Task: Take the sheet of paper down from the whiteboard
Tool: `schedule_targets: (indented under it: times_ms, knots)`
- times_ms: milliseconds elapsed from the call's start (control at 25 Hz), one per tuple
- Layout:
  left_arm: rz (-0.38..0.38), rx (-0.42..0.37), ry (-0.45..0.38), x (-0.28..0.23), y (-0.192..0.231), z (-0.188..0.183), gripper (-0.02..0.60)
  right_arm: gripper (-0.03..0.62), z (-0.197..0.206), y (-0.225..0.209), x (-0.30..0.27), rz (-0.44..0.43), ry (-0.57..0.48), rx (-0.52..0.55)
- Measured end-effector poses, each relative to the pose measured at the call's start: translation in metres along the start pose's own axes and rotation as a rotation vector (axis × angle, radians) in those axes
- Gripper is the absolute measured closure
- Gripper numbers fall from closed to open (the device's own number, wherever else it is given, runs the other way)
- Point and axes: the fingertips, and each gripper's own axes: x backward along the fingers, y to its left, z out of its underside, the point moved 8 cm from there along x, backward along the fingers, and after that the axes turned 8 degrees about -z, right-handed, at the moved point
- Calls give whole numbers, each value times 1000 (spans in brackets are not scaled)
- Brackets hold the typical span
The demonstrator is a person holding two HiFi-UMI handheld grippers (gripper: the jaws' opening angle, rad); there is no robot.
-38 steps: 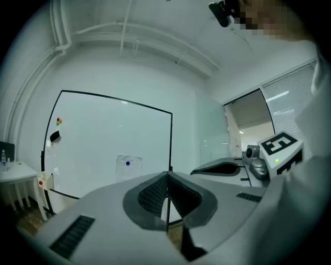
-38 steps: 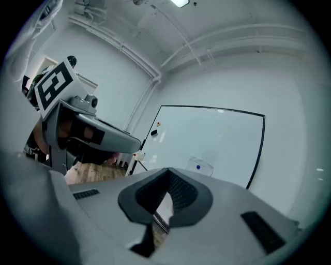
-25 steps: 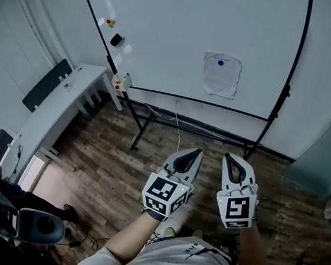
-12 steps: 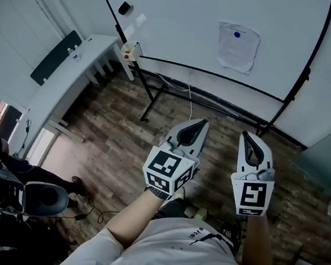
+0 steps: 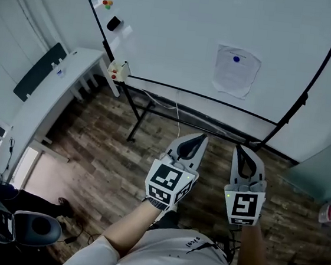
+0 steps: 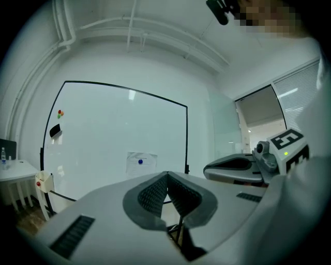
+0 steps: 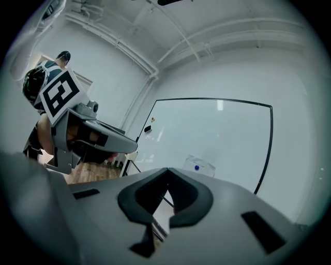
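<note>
A white sheet of paper (image 5: 236,71) hangs on the whiteboard (image 5: 182,36), pinned near its top by a blue round magnet (image 5: 236,58). The sheet also shows small and far off in the left gripper view (image 6: 140,162) and the right gripper view (image 7: 199,167). My left gripper (image 5: 201,138) and right gripper (image 5: 239,148) are held side by side over the wooden floor, well short of the board, pointing toward it. Both are shut with nothing between their tips. The paper lies ahead, above the right gripper.
The whiteboard stands on a black frame with legs (image 5: 136,119) on the floor. A black eraser (image 5: 113,23) and small coloured magnets (image 5: 107,3) sit at its upper left. A white desk (image 5: 57,96) stands at the left, and a black chair (image 5: 33,225) at the lower left.
Both grippers have moved toward the whiteboard together, staying shut. The head view has shifted, and the paper now sits closer and larger ahead of the grippers.
</note>
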Motion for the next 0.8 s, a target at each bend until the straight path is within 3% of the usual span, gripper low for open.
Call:
schedule_targets:
  times_ms: [240, 560, 800]
  knots:
    - [66, -21, -16, -45, 60, -12, 571, 582, -21, -3, -65, 78, 64, 99]
    - [142, -15, -2, -90, 101, -8, 571, 582, -19, -13, -115, 153, 119, 88]
    - [145, -20, 9, -126, 116, -5, 571, 582, -6, -35, -145, 177, 132, 74]
